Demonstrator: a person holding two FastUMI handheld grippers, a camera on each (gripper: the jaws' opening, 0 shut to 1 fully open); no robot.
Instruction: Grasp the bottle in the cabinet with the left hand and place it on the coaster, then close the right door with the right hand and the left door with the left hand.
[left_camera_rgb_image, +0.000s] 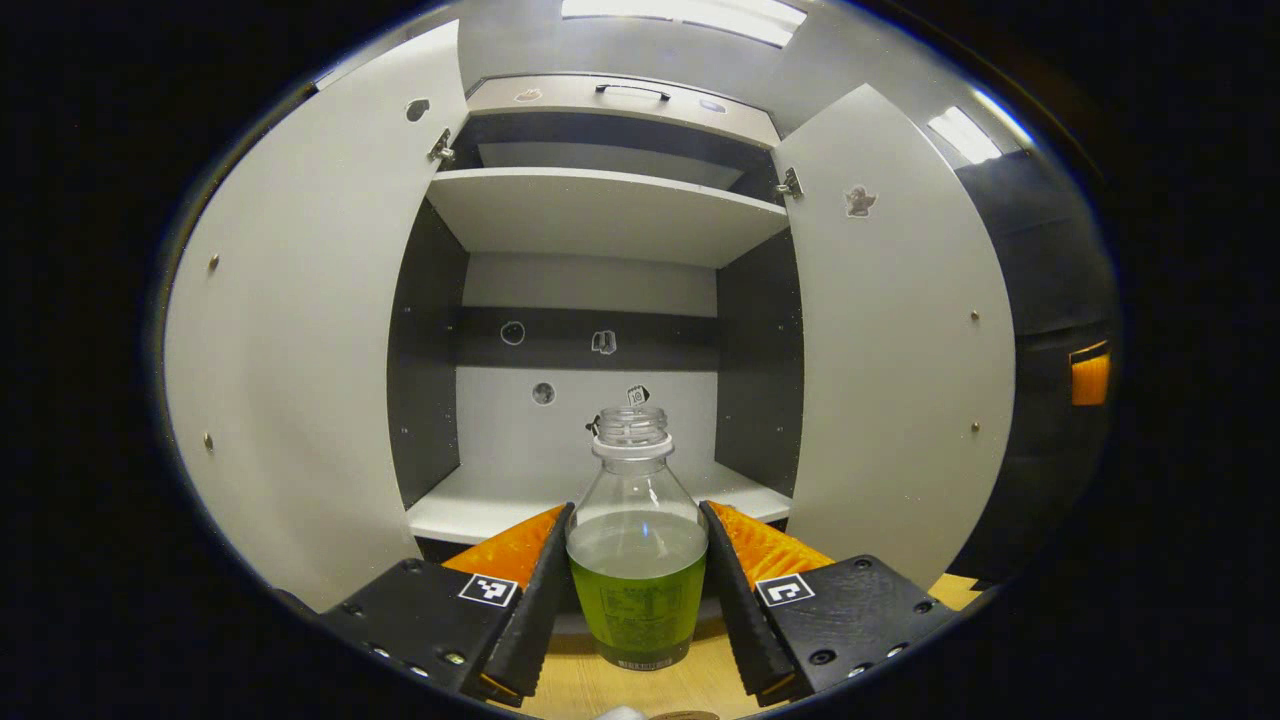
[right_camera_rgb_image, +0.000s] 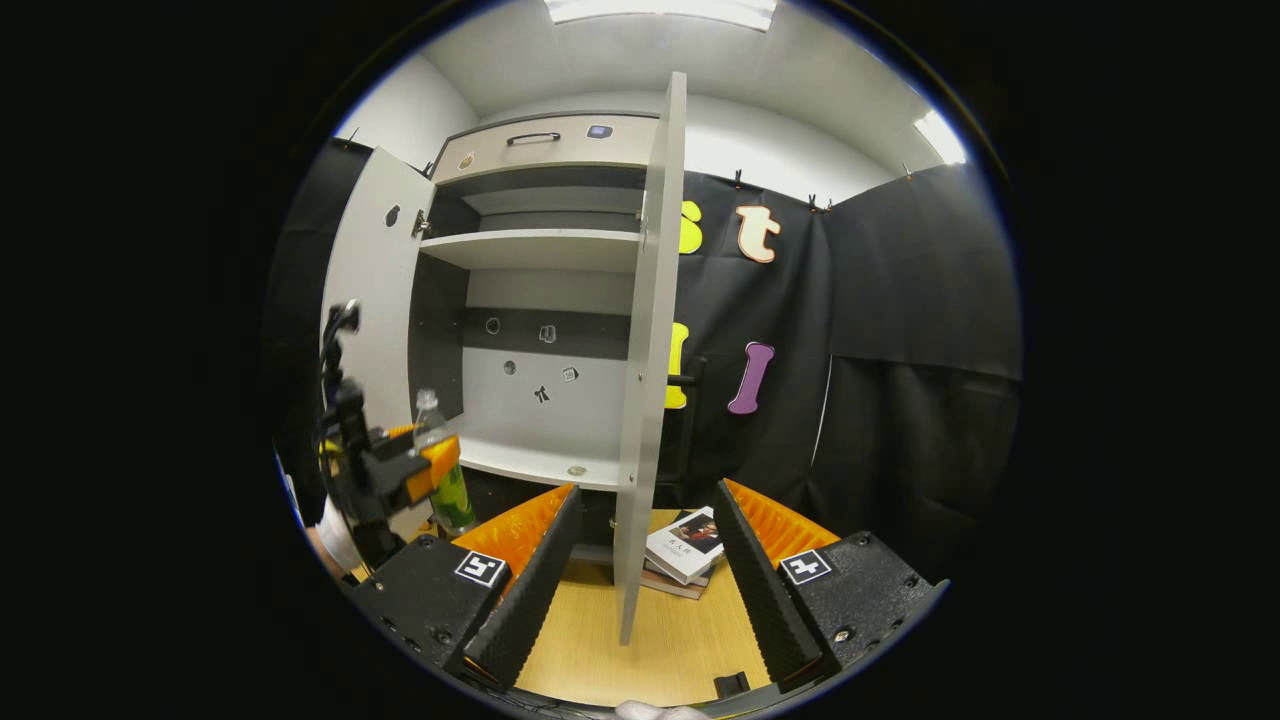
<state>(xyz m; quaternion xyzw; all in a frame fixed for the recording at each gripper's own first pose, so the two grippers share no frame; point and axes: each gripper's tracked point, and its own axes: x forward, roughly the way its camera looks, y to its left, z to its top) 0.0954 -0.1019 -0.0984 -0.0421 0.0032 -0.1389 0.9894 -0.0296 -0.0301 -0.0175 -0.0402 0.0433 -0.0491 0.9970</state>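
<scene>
Left hand-held gripper (left_camera_rgb_image: 637, 585) pinches bottle (left_camera_rgb_image: 637, 560) before cabinet (left_camera_rgb_image: 600, 215), both doors open; right hand-held gripper (right_camera_rgb_image: 640, 560) spread, straddling right door (right_camera_rgb_image: 648, 350) edge.

Left hand-held gripper (left_camera_rgb_image: 637, 590): black screwed body, square tag markers, ridged fingers. Right hand-held gripper (right_camera_rgb_image: 640, 570): same build.

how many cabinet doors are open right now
2. The left door is swung wide open on the cabinet's left side. The right door is open on the right side, and in the right gripper view it stands edge-on between that tool's fingers.
</scene>
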